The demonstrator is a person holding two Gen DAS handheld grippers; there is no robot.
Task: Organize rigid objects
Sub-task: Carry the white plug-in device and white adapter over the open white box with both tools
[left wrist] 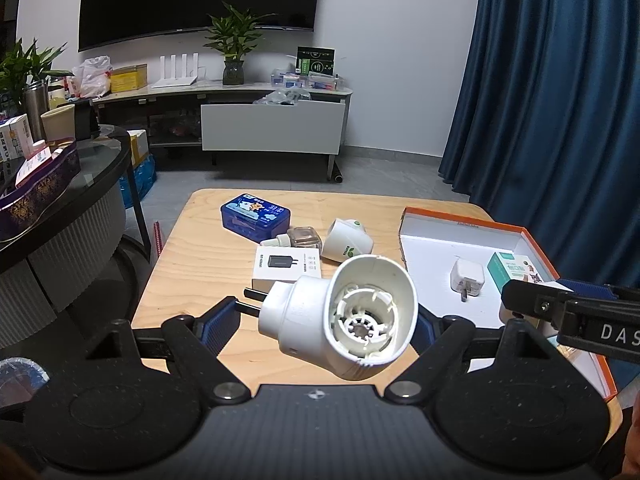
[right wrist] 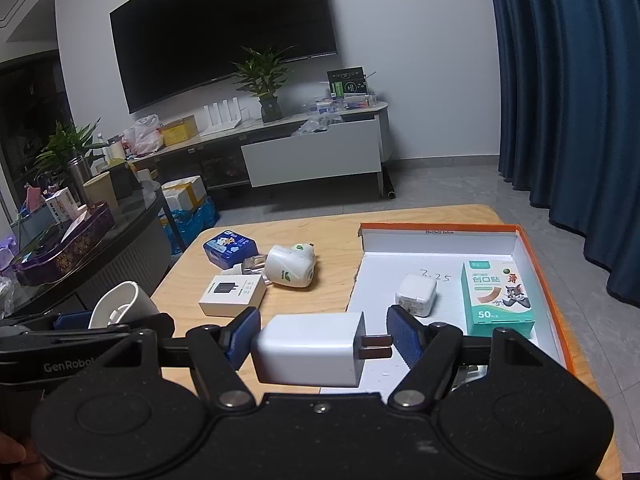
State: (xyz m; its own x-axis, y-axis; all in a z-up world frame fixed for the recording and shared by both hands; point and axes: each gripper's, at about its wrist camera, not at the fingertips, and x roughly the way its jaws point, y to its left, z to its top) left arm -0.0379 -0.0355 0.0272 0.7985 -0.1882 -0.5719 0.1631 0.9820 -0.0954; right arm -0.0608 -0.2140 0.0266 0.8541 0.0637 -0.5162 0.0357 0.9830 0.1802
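My left gripper (left wrist: pixel 324 322) is shut on a white plug-in repellent heater (left wrist: pixel 340 316), prongs to the left and open cup to the right, held above the wooden table (left wrist: pixel 192 280). My right gripper (right wrist: pixel 324 338) is shut on a white charger cube (right wrist: pixel 308 350), prongs to the right, over the near left corner of the orange-rimmed box tray (right wrist: pixel 440 227). Inside the tray lie a small white charger (right wrist: pixel 416 294) and a green plaster box (right wrist: pixel 496 300). On the table sit a blue tin (left wrist: pixel 255 216), a refill bottle (left wrist: pixel 298 237), a white charger carton (left wrist: pixel 287 266) and a second heater (left wrist: pixel 347 242).
A dark round glass table (left wrist: pixel 80 184) loaded with boxes stands close on the left. Blue curtains (left wrist: pixel 560 120) hang at the right. A TV stand (left wrist: pixel 272 128) runs along the far wall. A finger of the right gripper (left wrist: pixel 528 300) reaches into the left wrist view over the tray.
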